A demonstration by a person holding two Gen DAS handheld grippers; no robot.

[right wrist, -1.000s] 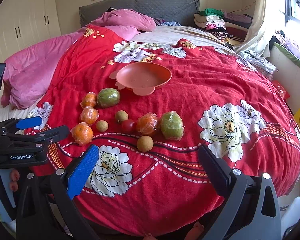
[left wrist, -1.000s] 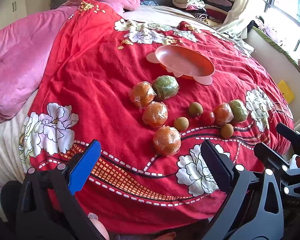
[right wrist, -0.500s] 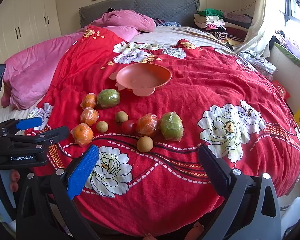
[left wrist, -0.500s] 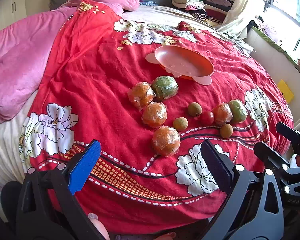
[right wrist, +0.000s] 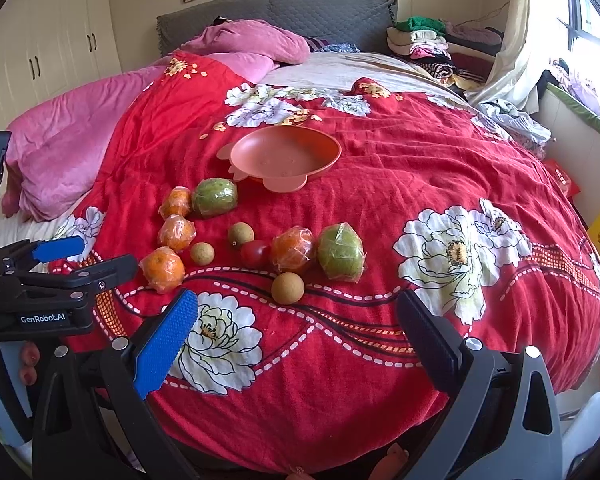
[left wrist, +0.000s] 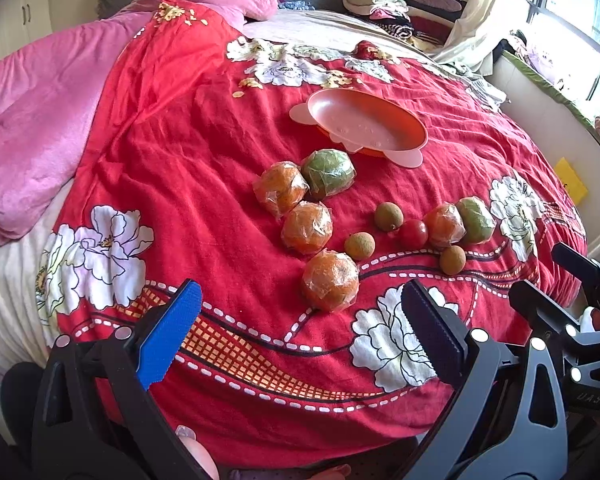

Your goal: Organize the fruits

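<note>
Both hand-held grippers (left wrist: 300,316) (right wrist: 296,320) gape, empty | fruits (right wrist: 288,288) just ahead

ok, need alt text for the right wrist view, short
Open right gripper hovers empty over a red floral bedspread where wrapped oranges, two green fruits, small brown fruits and one red fruit lie loose in front of an empty orange bowl. The left gripper, also open, enters from the left edge.
</note>
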